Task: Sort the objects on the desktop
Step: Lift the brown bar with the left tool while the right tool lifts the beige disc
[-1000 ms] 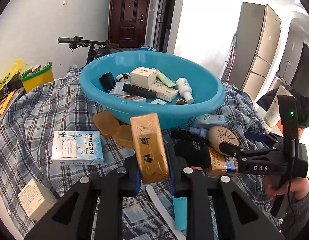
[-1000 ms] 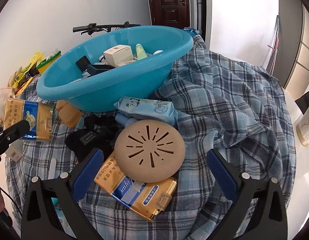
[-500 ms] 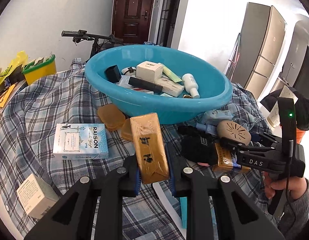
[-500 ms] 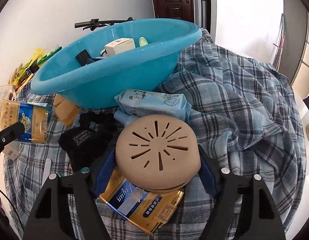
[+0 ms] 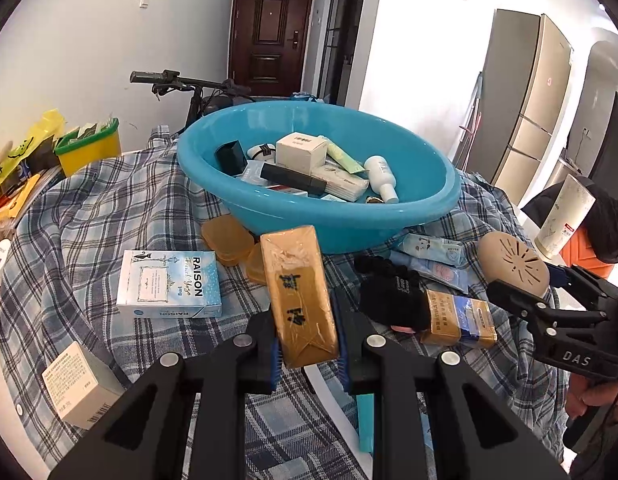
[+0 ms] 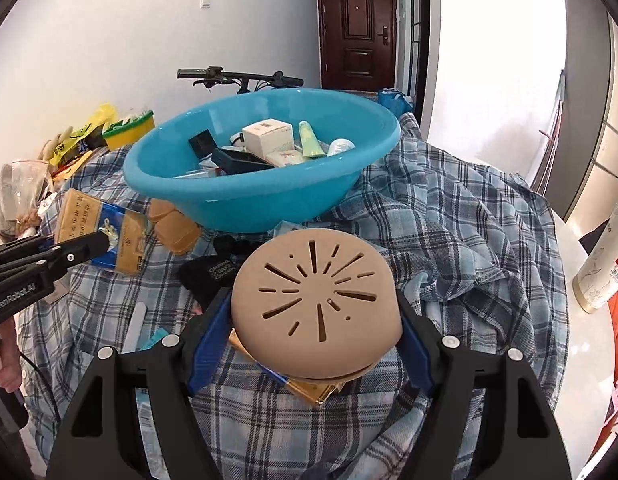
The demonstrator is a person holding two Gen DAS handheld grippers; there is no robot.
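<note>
Our left gripper (image 5: 305, 344) pinches the gold packet (image 5: 303, 294); only its view shows the RAISON box (image 5: 169, 284). Our right gripper (image 6: 315, 344) clamps the tan slotted disc (image 6: 315, 308), lifted before the blue basin (image 6: 245, 200).

A dark wooden door (image 5: 271, 30) is standing shut at the back, a bicycle handlebar (image 5: 177, 80) is showing before it, and what is probably a fridge (image 5: 525, 92) is standing right.

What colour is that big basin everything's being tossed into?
Bright turquoise blue, plain with no pattern. The basin shows best in the left wrist view.
</note>
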